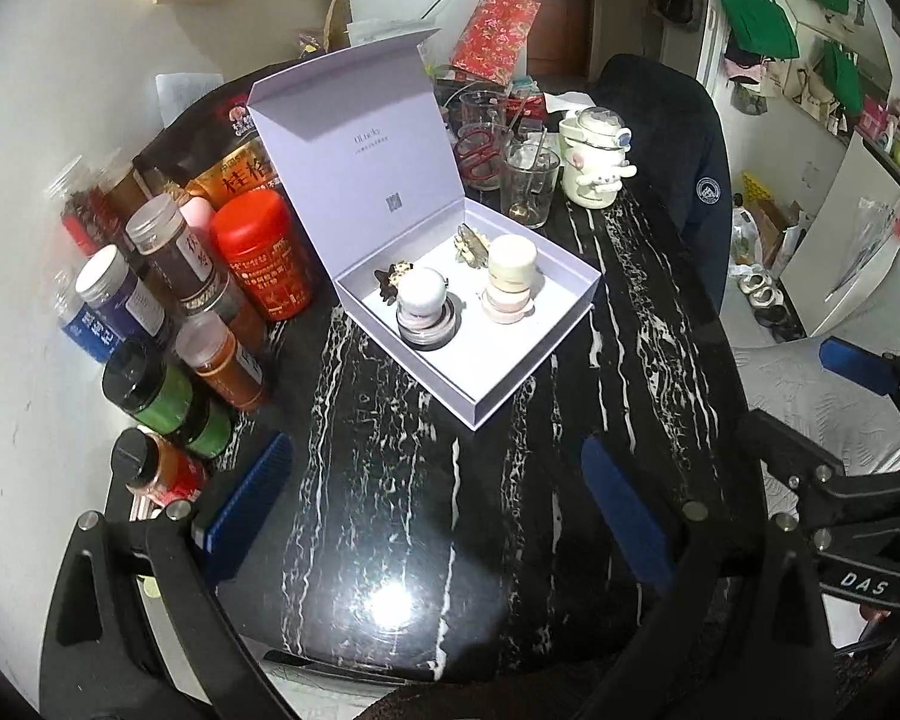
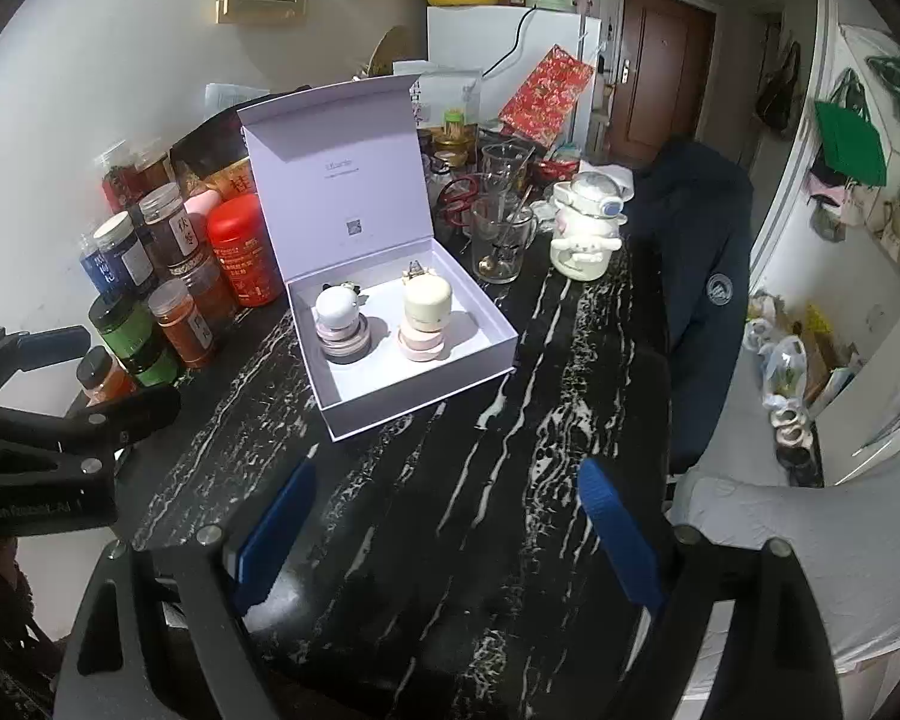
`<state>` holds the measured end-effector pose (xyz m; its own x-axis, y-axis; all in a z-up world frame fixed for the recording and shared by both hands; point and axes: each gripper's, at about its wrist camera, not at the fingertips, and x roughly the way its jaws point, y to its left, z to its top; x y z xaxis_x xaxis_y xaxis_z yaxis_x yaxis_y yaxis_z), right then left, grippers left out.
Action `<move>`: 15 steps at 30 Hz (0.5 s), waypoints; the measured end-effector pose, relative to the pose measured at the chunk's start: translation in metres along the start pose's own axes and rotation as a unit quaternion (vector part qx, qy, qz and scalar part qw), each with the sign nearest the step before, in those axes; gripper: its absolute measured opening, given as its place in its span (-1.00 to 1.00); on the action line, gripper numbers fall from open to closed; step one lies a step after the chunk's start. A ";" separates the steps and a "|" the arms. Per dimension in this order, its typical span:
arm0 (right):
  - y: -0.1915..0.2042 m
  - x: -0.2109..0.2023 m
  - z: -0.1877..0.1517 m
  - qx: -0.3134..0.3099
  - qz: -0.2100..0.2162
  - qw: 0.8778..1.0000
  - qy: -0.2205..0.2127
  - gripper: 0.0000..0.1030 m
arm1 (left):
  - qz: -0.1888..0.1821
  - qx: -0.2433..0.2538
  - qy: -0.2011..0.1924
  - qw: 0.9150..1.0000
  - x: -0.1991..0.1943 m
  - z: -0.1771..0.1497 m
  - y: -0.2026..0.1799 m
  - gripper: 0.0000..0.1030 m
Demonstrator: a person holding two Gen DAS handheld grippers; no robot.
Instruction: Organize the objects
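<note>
Nearest the cameras, the left gripper (image 1: pixel 438 516) and the right gripper (image 2: pixel 450 534) both hang over bare black marbled surface (image 2: pixel 510 480) with blue pads spread apart and nothing between them. Beyond, the open lavender box (image 2: pixel 414 384) holds a white-topped jar stack (image 2: pixel 342 324) and a cream-topped jar stack (image 2: pixel 426 318), lid upright. Judgement: approach one stack squarely, clear of the box wall, and close low.

Home dining corner, marble table (image 2: pixel 450 510), fridge (image 2: pixel 510 42), spice jars (image 2: pixel 174 276), entry door (image 2: pixel 660 72)
</note>
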<state>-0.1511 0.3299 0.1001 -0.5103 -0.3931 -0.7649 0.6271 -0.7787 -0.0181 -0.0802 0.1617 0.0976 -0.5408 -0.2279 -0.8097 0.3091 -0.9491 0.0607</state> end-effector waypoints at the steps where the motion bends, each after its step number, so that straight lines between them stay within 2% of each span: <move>1: -0.001 -0.001 -0.001 -0.002 0.003 1.000 0.001 0.75 | 0.000 -0.002 -0.001 1.000 -0.001 -0.002 -0.001 0.89; 15: -0.001 -0.002 -0.006 -0.024 0.017 1.000 0.000 0.75 | 0.012 -0.016 0.004 1.000 -0.005 -0.016 -0.009 0.89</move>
<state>-0.1476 0.3345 0.0976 -0.4881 -0.4188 -0.7657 0.6715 -0.7407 -0.0229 -0.0682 0.1746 0.0916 -0.5272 -0.2484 -0.8126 0.3464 -0.9361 0.0614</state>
